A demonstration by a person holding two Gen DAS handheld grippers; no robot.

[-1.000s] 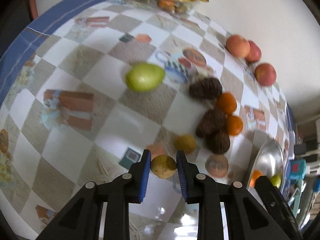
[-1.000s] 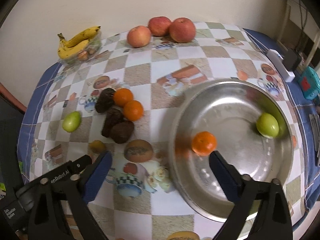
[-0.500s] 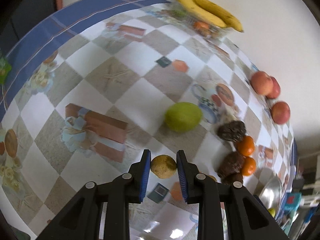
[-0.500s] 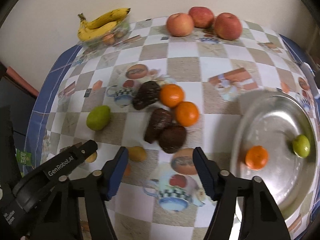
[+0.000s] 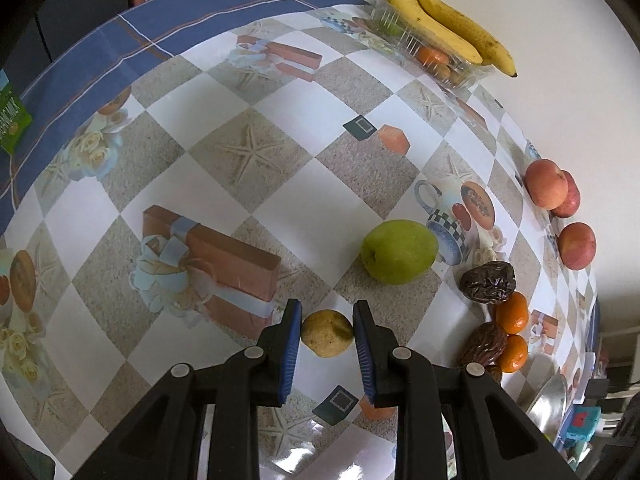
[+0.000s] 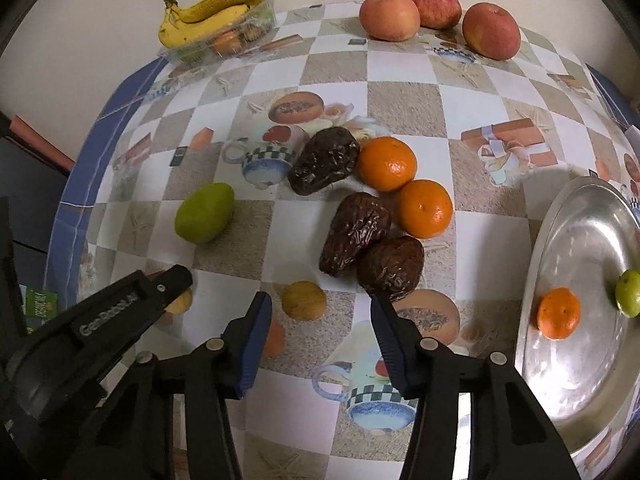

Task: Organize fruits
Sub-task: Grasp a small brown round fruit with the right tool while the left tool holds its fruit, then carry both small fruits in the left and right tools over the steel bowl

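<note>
Yellow fruit [image 5: 327, 333] gripped in left gripper [image 5: 326, 334] jaws; right gripper [image 6: 316, 334] jaws closing, open, nothing between.

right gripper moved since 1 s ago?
Yes. The right gripper went from over the metal bowl leftward to the small yellow fruit by the dates; its jaws have just been closing, not gripping it.

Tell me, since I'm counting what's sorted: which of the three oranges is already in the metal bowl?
The orange lying alone in the metal bowl, near a small green fruit. The other two oranges sit on the tablecloth beside the dark wrinkled fruits.
</note>
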